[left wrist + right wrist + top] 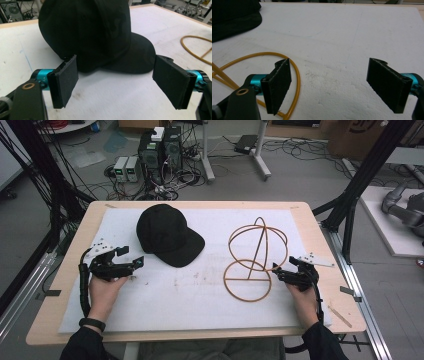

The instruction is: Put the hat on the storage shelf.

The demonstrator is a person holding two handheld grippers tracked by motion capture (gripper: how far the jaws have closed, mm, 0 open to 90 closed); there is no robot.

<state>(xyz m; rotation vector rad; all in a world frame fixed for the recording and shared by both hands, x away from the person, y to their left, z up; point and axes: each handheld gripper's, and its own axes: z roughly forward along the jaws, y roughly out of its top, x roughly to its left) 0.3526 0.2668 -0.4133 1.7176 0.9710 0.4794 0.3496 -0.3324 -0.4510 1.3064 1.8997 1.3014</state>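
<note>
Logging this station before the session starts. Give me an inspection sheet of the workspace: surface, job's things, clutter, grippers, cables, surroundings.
Surface: wooden table under a white foam sheet, faintly marked.
Job's things: black cap left of centre, upright; wire hat stand right of centre, its base ring flat on the sheet.
Clutter: nothing seen on the sheet.
Grippers: left gripper open, facing the cap, not touching; right gripper open beside the stand's base ring, one of its fingers in front of the ring; contact cannot be told.
Cables: one trails from each gripper along the forearm.
Surroundings: computer boxes and tangled wires on the floor, black frame posts at both sides.
</note>
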